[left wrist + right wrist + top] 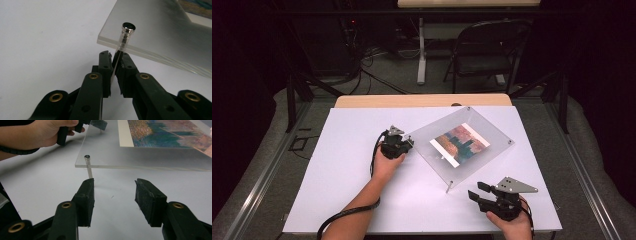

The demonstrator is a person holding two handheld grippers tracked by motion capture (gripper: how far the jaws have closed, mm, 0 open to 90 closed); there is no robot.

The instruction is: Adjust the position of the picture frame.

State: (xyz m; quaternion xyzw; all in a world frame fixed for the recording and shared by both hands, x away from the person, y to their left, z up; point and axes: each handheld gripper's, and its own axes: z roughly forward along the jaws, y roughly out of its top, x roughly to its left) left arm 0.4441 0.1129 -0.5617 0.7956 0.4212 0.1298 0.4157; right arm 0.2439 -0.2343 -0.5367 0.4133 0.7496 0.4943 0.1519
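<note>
Covering wooden table (362, 101), white sheet (352, 175)

No writing, label, brand or number can be read anywhere; the picture (460, 142) in the clear frame seems to bear only colours.

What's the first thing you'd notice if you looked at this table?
A clear plastic picture frame stands on little metal legs in the middle of the white table, with a colourful picture inside. The left gripper pinches the metal leg at the frame's left corner, while the right gripper waits open near the front leg.
</note>
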